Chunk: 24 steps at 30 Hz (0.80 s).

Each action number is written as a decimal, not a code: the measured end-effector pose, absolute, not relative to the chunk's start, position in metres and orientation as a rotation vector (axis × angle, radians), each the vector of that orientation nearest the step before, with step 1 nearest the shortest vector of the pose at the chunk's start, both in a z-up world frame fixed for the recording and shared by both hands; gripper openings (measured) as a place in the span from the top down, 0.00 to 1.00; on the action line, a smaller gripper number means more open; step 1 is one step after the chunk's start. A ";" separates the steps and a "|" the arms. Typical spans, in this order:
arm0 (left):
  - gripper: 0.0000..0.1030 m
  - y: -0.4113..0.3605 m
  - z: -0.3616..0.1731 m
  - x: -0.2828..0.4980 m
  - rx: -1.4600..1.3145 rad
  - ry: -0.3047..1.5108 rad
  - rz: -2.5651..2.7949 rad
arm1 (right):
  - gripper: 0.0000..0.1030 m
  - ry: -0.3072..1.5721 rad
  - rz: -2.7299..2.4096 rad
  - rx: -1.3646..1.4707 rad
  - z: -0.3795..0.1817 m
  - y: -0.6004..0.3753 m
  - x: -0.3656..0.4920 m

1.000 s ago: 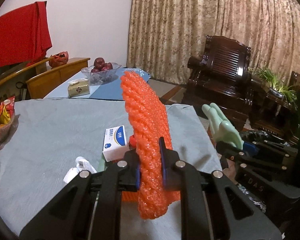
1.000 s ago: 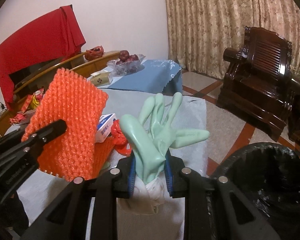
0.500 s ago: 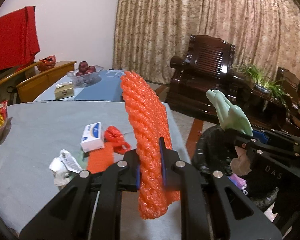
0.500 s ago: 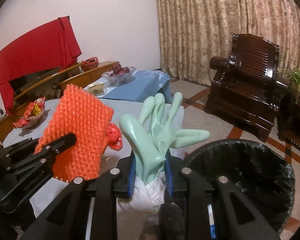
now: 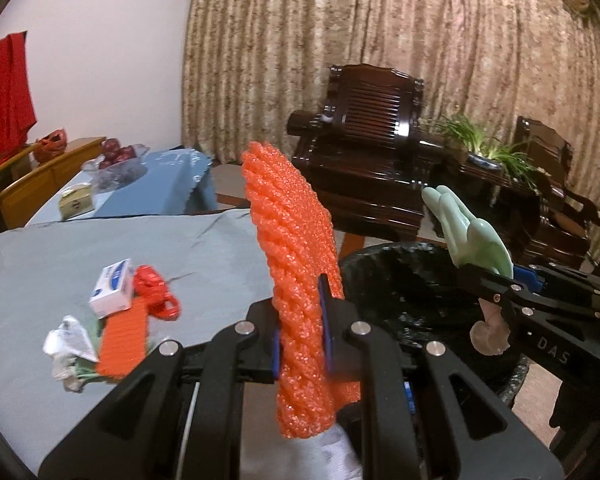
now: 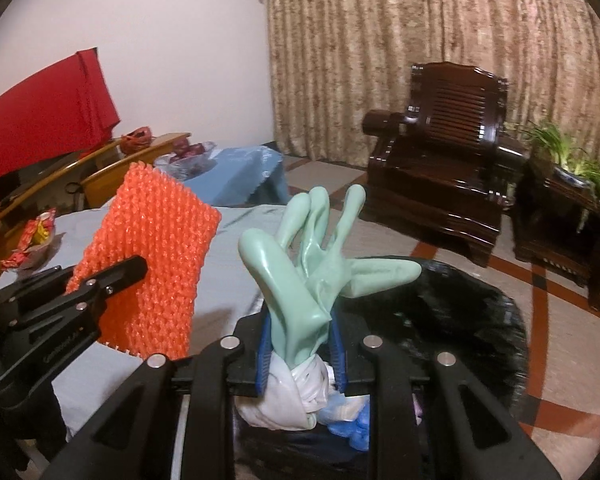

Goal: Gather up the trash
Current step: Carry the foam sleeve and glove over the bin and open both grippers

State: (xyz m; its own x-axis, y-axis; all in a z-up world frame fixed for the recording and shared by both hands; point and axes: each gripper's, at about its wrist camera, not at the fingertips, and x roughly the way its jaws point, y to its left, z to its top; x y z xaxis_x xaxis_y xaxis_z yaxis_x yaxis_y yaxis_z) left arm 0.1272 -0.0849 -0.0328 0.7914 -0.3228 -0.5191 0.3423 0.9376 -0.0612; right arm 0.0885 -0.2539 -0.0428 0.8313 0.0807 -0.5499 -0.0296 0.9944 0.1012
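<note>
While over the bin (image 6: 460, 320): left gripper (image 5: 300, 340) clamped on orange foam net (image 5: 296, 280), right gripper (image 6: 300, 344) clamped on green glove (image 6: 304, 272) (white wad bunched below the pads). More trash on table (image 5: 60, 248): box (image 5: 112, 288), red scrap (image 5: 154, 292), second net piece (image 5: 124, 340).

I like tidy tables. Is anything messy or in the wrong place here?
Yes. A small heap of litter lies on the grey tablecloth: a white and blue box, a red plastic scrap, an orange foam net and crumpled wrappers. It is not yet in the black bin beside the table.
</note>
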 end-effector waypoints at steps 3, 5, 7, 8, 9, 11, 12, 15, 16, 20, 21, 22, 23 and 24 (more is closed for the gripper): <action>0.87 -0.102 -0.035 0.128 0.050 0.547 -0.383 | 0.76 0.585 0.027 0.094 -0.044 -0.268 0.084; 0.87 -0.113 -0.037 0.129 0.058 0.545 -0.401 | 0.76 0.583 0.010 0.097 -0.045 -0.276 0.083; 0.87 -0.125 -0.039 0.130 0.070 0.543 -0.419 | 0.76 0.583 -0.008 0.100 -0.047 -0.285 0.081; 0.87 -0.129 -0.040 0.132 0.073 0.546 -0.428 | 0.76 0.585 -0.014 0.102 -0.047 -0.289 0.081; 0.87 -0.135 -0.041 0.133 0.078 0.548 -0.438 | 0.76 0.587 -0.023 0.104 -0.048 -0.294 0.081; 0.87 -0.146 -0.045 0.136 0.093 0.549 -0.455 | 0.76 0.591 -0.040 0.104 -0.051 -0.303 0.081; 0.87 -0.150 -0.046 0.137 0.097 0.550 -0.460 | 0.76 0.593 -0.046 0.105 -0.053 -0.306 0.079; 0.87 -0.164 -0.052 0.140 0.109 0.558 -0.482 | 0.76 0.606 -0.066 0.109 -0.059 -0.315 0.080; 0.87 -0.170 -0.054 0.142 0.111 0.564 -0.490 | 0.76 0.610 -0.068 0.111 -0.061 -0.318 0.079; 0.87 -0.183 -0.060 0.148 0.112 0.580 -0.512 | 0.76 0.628 -0.079 0.115 -0.069 -0.328 0.082; 0.87 -0.186 -0.062 0.149 0.112 0.584 -0.515 | 0.76 0.634 -0.081 0.118 -0.072 -0.330 0.083; 0.87 -0.188 -0.064 0.151 0.112 0.589 -0.517 | 0.76 0.641 -0.084 0.119 -0.075 -0.332 0.084; 0.87 -0.191 -0.067 0.153 0.111 0.596 -0.518 | 0.76 0.647 -0.086 0.120 -0.078 -0.333 0.084; 0.87 -0.193 -0.069 0.154 0.109 0.604 -0.519 | 0.76 0.651 -0.087 0.120 -0.080 -0.335 0.084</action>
State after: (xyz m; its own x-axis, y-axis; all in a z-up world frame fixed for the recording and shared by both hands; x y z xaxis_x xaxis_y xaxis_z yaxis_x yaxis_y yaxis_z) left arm 0.1544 -0.1929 -0.0694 0.6995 -0.4340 -0.5678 0.4962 0.8667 -0.0513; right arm 0.0840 -0.3345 -0.0802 0.7921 -0.0432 -0.6089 0.1186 0.9894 0.0841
